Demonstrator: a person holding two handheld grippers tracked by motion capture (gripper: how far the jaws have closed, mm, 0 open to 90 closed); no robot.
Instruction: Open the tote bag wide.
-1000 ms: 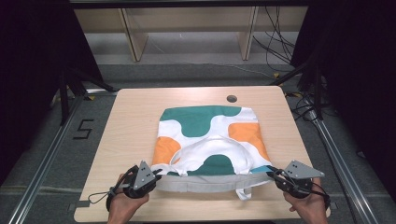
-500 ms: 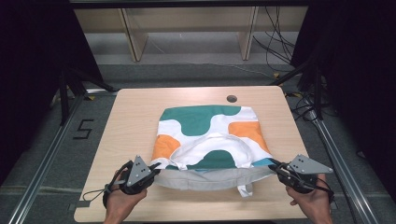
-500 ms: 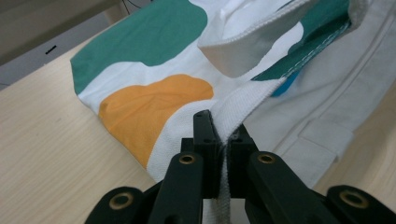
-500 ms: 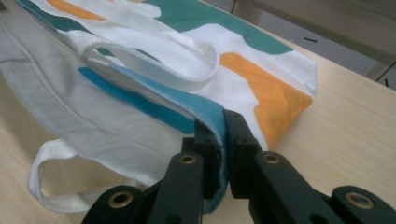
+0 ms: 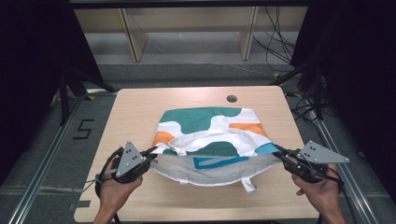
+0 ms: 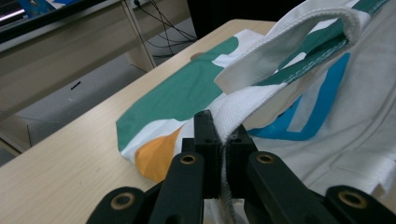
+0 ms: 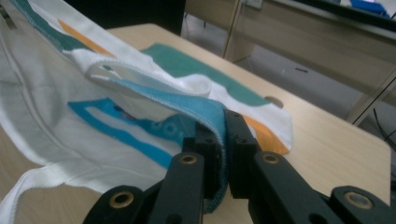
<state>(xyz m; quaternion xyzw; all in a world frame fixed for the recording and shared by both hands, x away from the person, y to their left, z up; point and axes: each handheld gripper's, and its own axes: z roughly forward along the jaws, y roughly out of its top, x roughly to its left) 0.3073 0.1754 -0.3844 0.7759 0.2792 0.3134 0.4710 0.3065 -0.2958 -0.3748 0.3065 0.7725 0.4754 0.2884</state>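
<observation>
Now my left gripper at seven o'clock and right gripper at four o'clock each pinch the tote bag's open rim above the table.

Left gripper clamped tight, right gripper clamped tight, jaws pointing inward, hands well apart

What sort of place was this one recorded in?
Probably a lab recording bay: a bare wooden table on metal floor rails, dark curtains either side, loose cables behind.
</observation>
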